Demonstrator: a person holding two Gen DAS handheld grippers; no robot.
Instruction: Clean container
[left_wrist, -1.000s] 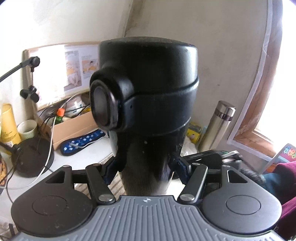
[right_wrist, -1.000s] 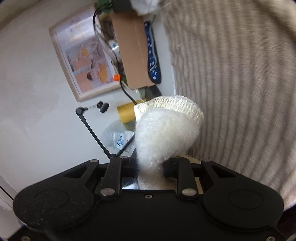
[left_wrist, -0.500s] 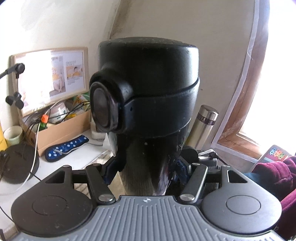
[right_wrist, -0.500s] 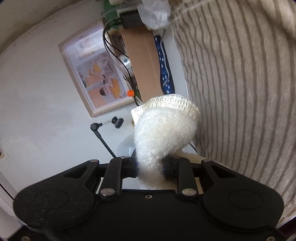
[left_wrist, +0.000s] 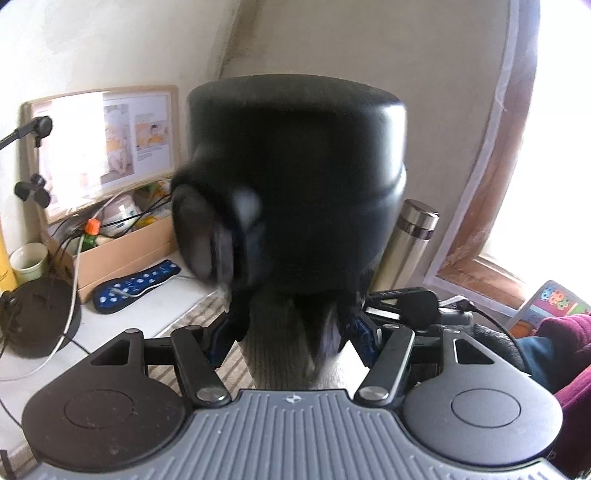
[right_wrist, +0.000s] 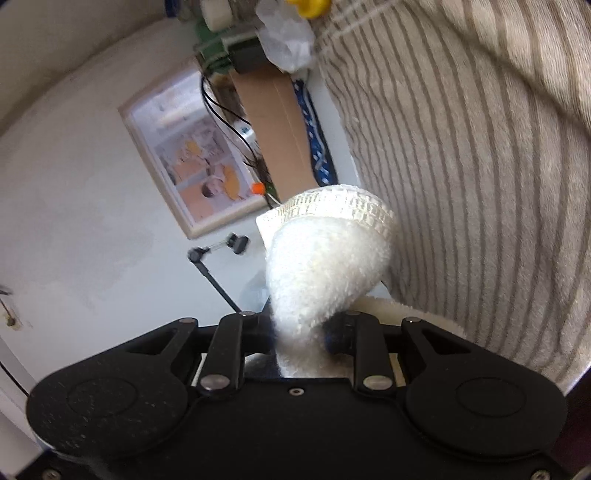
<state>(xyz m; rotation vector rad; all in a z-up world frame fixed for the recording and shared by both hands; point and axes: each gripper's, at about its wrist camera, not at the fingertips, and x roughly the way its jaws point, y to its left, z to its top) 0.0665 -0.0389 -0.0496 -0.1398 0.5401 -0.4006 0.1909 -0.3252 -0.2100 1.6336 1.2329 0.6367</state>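
Both of your grippers are loaded: your left gripper (left_wrist: 291, 332) pinches the black flask (left_wrist: 295, 192) upright by its body, lid blurred, filling the view. Your right gripper (right_wrist: 303, 332) clamps a white fluffy cloth (right_wrist: 325, 266) beside striped fabric (right_wrist: 480, 184). Behind the flask, a steel bottle (left_wrist: 410, 243) stands near the window frame (left_wrist: 491, 206); a cardboard box (left_wrist: 125, 251) holds cables.

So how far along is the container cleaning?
Done: both pickups. The left tongs clamp the black container, lid on; the right tongs pinch the white cloth. In hand: neither view shows cloth and container together. Left: wiping; whether any is done can't be told.
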